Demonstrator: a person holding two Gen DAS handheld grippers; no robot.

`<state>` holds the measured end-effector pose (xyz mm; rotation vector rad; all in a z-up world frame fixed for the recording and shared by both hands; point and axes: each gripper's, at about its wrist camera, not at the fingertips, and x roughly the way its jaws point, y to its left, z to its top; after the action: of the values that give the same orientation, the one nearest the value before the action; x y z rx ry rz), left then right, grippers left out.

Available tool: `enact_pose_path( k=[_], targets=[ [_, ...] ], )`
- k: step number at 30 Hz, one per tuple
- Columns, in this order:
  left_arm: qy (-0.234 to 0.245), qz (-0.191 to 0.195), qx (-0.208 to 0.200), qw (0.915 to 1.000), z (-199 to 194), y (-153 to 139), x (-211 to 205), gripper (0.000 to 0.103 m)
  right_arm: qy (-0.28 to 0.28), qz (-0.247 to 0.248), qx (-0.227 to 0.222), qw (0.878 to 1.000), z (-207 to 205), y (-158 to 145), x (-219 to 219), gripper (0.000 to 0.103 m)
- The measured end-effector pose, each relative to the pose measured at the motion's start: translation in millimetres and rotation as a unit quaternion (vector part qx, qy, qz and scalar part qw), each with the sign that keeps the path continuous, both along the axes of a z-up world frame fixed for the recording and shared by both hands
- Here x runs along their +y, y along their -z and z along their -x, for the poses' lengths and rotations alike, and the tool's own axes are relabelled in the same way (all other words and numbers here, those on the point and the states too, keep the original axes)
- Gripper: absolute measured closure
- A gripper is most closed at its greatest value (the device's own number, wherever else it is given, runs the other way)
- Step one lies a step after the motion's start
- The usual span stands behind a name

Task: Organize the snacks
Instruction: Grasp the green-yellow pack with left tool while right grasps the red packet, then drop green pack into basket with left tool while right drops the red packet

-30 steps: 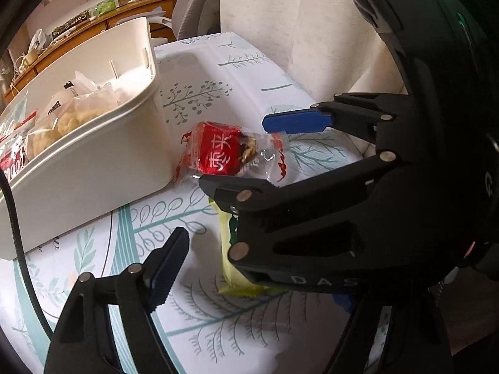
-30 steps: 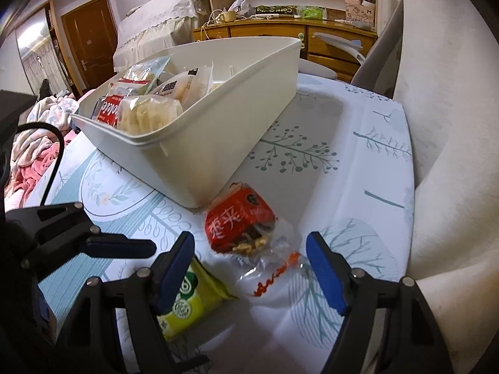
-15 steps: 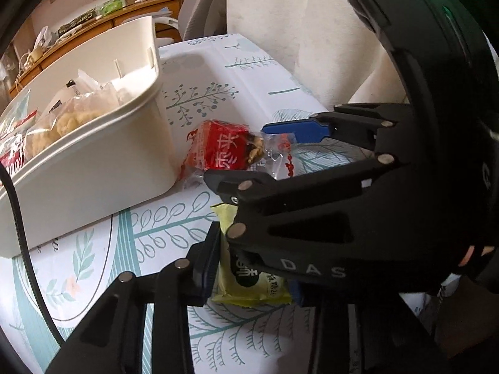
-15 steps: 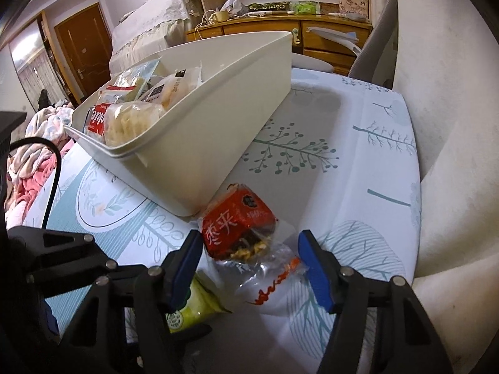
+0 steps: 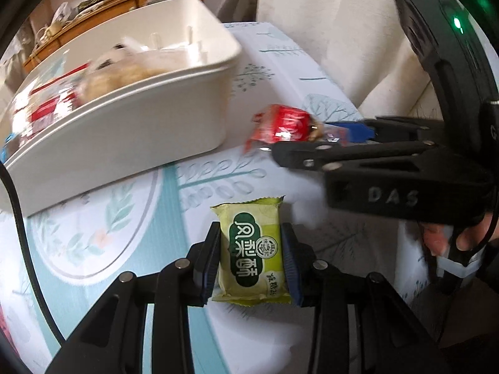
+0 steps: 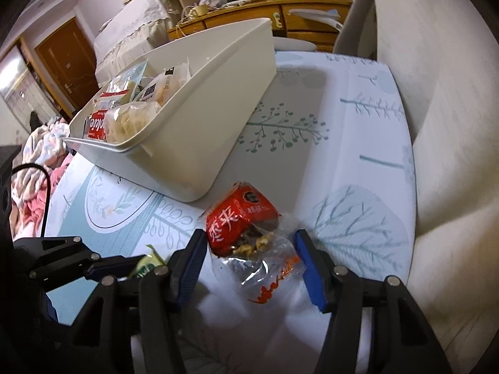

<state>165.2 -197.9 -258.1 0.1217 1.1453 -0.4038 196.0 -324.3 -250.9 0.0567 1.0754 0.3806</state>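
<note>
Left gripper [image 5: 251, 260] clamps a green snack packet [image 5: 252, 254]. Right gripper [image 6: 249, 257], jaws just closing, straddles a red snack bag [image 6: 241, 221] without pressing; a white bin [image 6: 199, 124] sits beyond.

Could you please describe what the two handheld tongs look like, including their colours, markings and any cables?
Both tongs, left and right, are black linkage frames with silver rivets and ribbed blue pads. The right one's body bears raised letters "DAS" and a green light. A black cable runs along the left edge.
</note>
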Motion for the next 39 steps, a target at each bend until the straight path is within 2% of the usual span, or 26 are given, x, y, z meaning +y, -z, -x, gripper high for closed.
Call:
enact_pose_path(
  k=[10, 16, 22, 27, 34, 39],
  targets=[
    [-0.027, 0.009, 0.007, 0.9996, 9, -41, 46, 0.068, 0.023, -0.018, 0.029, 0.999, 25, -16, 9, 0.052],
    [-0.052, 0.019, 0.017, 0.9984, 3, -68, 75, 0.067, 0.014, -0.035, 0.025, 0.999, 40, -40, 23, 0.053],
    [-0.061, 0.029, 0.022, 0.9975, -15, -94, 98, 0.067, -0.013, -0.060, -0.003, 0.998, 42, -76, 47, 0.053],
    [-0.061, 0.032, 0.005, 0.9976, -35, -120, 115, 0.067, -0.035, -0.070, -0.038, 0.996, 35, -105, 69, 0.053],
    [-0.082, 0.051, -0.022, 0.9951, -75, -148, 130, 0.067, -0.029, -0.076, -0.072, 0.994, 12, -129, 90, 0.052],
    [-0.106, 0.071, -0.032, 0.9914, -105, -155, 140, 0.067, -0.007, -0.058, -0.087, 0.994, -15, -142, 99, 0.052]
  ],
)
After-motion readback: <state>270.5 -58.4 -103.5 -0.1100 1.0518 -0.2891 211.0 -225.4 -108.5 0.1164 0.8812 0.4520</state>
